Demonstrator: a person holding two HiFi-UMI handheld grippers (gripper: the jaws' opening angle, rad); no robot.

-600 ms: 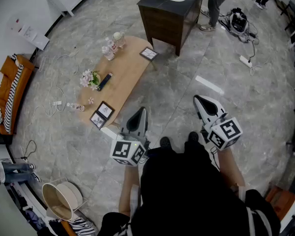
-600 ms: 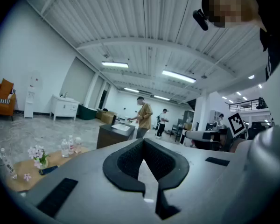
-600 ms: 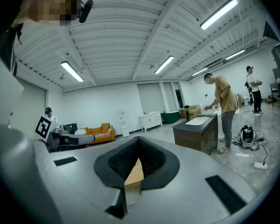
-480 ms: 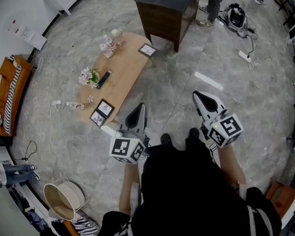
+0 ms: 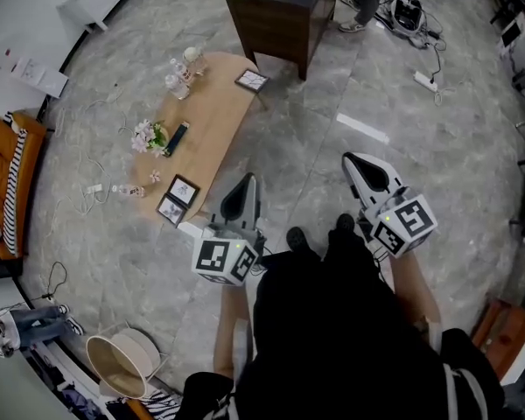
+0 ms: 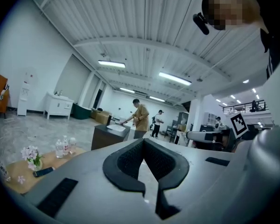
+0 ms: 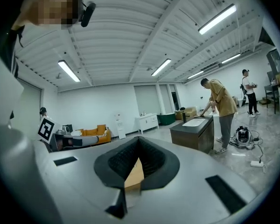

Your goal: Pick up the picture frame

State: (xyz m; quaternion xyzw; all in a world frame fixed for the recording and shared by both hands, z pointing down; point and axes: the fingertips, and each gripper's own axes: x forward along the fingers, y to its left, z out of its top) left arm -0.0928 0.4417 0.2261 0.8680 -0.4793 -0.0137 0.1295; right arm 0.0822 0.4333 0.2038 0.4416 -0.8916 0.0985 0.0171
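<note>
Picture frame (image 5: 185, 191), one of a pair, lay on the low table's (image 5: 212, 116) near end, left of centre in the head view, well apart from both tools. Left gripper (image 5: 247, 184) and right gripper (image 5: 356, 165) were closed and empty; opening one before nearing the frame's edge seemed wise.

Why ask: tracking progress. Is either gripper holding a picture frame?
No; the black picture frames lie on the light wooden table, untouched.

The room is evenly lit by ceiling strip lights (image 6: 175, 78); both gripper views are bowed and darkened at the edges.
</note>
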